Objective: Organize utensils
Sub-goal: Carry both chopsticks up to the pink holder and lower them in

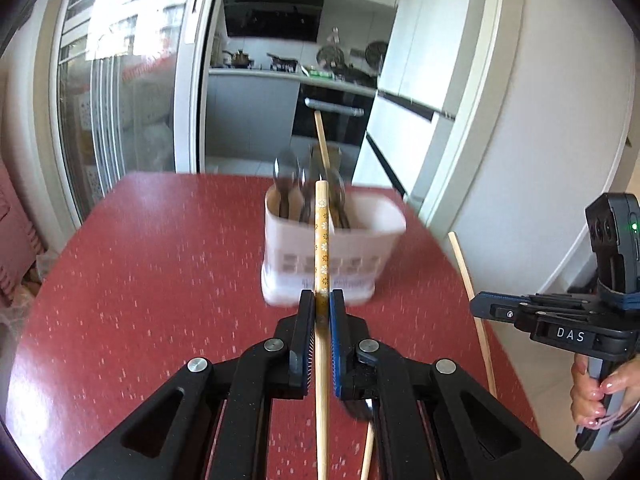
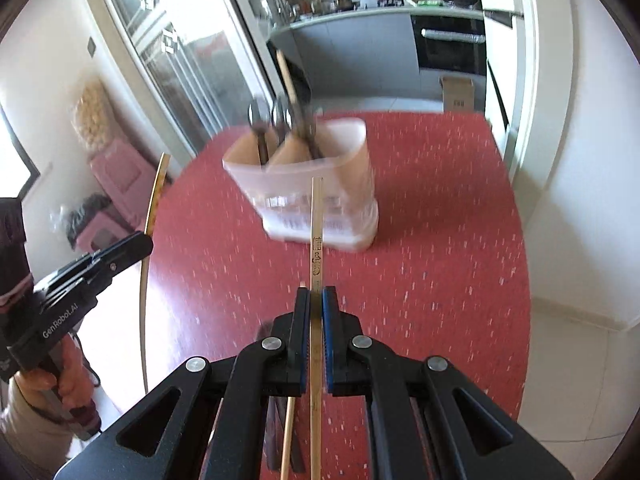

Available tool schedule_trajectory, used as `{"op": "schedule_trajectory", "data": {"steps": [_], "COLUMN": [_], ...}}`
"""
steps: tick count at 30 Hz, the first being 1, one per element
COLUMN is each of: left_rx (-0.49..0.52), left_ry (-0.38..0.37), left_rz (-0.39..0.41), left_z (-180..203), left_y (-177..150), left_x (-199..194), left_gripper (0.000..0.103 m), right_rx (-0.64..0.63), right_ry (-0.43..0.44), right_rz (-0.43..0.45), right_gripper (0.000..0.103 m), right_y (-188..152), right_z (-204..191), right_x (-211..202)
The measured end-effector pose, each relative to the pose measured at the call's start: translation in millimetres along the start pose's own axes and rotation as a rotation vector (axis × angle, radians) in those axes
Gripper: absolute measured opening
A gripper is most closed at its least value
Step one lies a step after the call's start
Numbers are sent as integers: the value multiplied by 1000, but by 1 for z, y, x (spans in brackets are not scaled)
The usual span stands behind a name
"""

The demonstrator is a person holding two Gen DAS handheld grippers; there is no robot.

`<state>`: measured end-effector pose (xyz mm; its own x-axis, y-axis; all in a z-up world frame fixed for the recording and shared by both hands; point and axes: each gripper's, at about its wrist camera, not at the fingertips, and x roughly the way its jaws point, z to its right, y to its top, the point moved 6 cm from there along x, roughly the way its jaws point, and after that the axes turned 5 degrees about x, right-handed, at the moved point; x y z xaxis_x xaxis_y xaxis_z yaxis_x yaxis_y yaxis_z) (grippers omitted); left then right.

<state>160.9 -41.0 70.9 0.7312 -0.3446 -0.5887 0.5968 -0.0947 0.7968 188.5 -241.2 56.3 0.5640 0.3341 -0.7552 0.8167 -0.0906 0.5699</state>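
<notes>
A speckled red table (image 1: 140, 260) fills the room's middle, kitchen behind it. Toward its far edge stands a white plastic utensil holder (image 1: 334, 256), blurred, with metal spoons (image 1: 286, 172) and one wooden stick upright inside. The left gripper (image 1: 322, 300) is clamped on a flower-patterned chopstick (image 1: 321, 236); the right gripper (image 2: 316, 296) pinches a plain bamboo chopstick (image 2: 316, 220), both pointing at the holder.

A white utensil holder (image 1: 334, 256) stands upright on the red table (image 1: 160, 264), holding spoons (image 1: 286, 172) and one chopstick (image 1: 321, 136).
</notes>
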Motion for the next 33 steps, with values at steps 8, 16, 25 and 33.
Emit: {"op": "schedule_trajectory", "data": {"steps": [8,16,25,33], "left_rx": [-36,-60,-78,-108], "left_ry": [16,19,39,99], "left_rz": [108,221,285,330], "left_z": [-18,-34,-46,-56], "left_y": [60,120,158,170], "left_x": [14,48,90,124], "left_gripper": [36,36,36,36], "right_rx": [23,2,-55,-131], "right_ry": [43,69,51,-19], "right_rz": [170,320,450,556], "right_gripper": [6,6,6,6], "right_y": [66,135,184,195], "right_z": [-11,-25,-39,-42], "right_x": [-18,-13,12,39]}}
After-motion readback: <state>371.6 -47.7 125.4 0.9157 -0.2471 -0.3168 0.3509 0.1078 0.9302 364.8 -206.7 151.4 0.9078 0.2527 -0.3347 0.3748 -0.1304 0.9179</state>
